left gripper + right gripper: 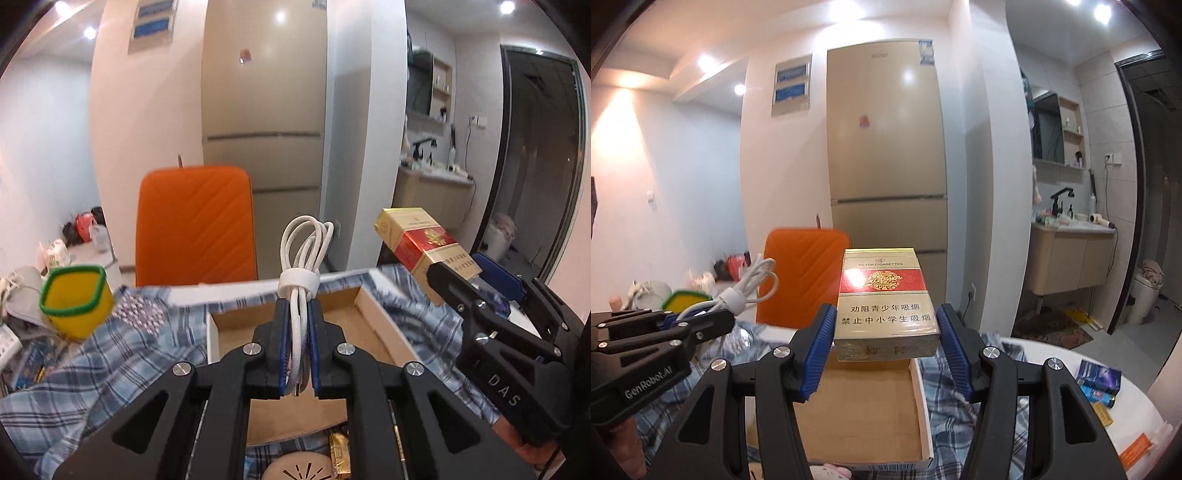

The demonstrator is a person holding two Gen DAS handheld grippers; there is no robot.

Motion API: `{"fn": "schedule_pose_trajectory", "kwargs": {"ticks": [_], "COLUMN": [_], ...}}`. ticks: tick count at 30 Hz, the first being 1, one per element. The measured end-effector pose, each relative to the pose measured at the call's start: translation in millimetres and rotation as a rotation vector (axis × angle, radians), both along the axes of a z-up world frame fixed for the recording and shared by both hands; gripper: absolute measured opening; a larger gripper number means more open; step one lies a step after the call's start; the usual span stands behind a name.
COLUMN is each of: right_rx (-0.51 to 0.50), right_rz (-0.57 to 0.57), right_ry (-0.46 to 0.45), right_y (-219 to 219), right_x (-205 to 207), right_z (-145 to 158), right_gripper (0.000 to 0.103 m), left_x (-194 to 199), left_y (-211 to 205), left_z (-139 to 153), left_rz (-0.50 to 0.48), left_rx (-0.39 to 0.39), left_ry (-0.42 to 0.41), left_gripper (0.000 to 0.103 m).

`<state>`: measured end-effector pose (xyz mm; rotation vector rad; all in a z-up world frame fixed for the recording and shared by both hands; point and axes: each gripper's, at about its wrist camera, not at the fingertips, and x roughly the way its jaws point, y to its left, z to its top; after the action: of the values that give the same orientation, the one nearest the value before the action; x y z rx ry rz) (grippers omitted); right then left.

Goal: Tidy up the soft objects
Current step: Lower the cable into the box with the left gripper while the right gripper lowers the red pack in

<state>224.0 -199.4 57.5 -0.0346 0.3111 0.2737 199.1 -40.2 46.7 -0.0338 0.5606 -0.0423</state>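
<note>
Fridge [886, 147]: tall beige unit against the far wall, three door sections, a small sticker on the upper door.
Chair [195, 225]: orange quilted backrest, standing past the table's far edge.
Plaid cloth [110, 354]: blue-and-white checked fabric, rumpled, spread over the table and lying around the box on all sides.
Cardboard box [925, 402]: shallow open tray with white outer walls and a brown floor, sitting on the cloth near the middle of the table; its floor shows bare in both views.
Right gripper [886, 332]: black frame with blue ribbed pads, clamped on the lower sides of the cigarette pack and held in the air above the box's far end.
Left gripper [296, 328]: black frame, blue pads pressed in on the cable bundle, raised above the box.
Yellow cup [75, 301]: squarish yellow container with a green rim, toward the table's left edge, tilted.
Cigarette pack [884, 295]: gold carton with a red band and gold emblem, "FILTER CIGARETTES" at the top, Chinese warning text on the lower half; upright in the right wrist view, leaning in the left wrist view.
Cable bundle [304, 251]: white cord coiled in long loops, cinched by a white strap just above the pads, loops standing upright.
</note>
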Motion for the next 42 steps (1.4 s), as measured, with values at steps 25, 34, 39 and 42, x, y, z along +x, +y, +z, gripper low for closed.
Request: {"fn": "schedule_pose_trajectory", "kwargs": {"ticks": [25, 34, 39, 42], "right_rx": [-0.114, -0.111, -0.104, -0.094], "right_rz": [0.088, 0.048, 0.031, 0.023], "right_ry": [0.298, 0.292, 0.272, 0.257], "right_y": [23.9, 15.3, 9.5, 5.7], "right_x": [59.9, 60.6, 58.4, 55.0], "right_z": [-97.0, -97.5, -92.3, -87.4], "right_gripper": [0.059, 0.070, 0.070, 0.070], "left_x": [33.6, 29.5, 26.6, 22.5], "left_y": [-0.3, 8.9, 12.6, 14.1], "left_z": [-68.5, -61.2, -56.8, -52.1], "left_rz": [0.009, 0.030, 0.027, 0.027], "left_rx": [0.017, -0.012, -0.023, -0.027], "left_ry": [0.244, 0.208, 0.184, 0.165], "left_gripper": [0.010, 0.057, 0.057, 0.057]}}
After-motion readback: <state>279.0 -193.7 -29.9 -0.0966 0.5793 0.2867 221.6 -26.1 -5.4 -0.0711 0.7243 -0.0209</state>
